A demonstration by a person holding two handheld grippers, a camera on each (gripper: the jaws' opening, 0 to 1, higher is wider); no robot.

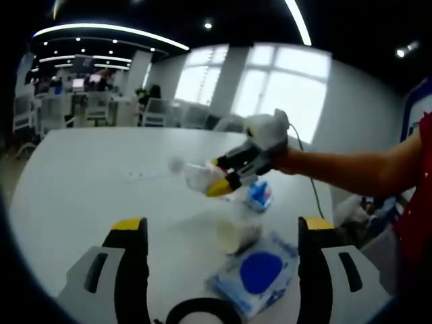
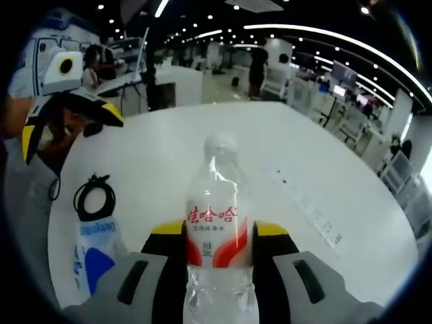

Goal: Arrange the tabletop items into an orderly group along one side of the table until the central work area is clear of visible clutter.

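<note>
Progress: partly done | right tool [image 2: 219, 253] grips clear plastic water bottle [image 2: 217, 229] above white table [image 2: 297, 155] | left tool [image 1: 223, 236] wide, holding nothing | blue-white tissue pack [image 1: 260, 273] and black coiled cable [image 2: 94, 198] already grouped at one side

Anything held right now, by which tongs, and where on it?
Right tongs clamp the water bottle at its labelled mid-body. Left tongs are open, holding nothing.

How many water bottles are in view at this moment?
1. The clear water bottle with the red label is clamped between the right gripper's jaws, above the white table. In the left gripper view the same bottle shows blurred. Others may be hidden.
</note>
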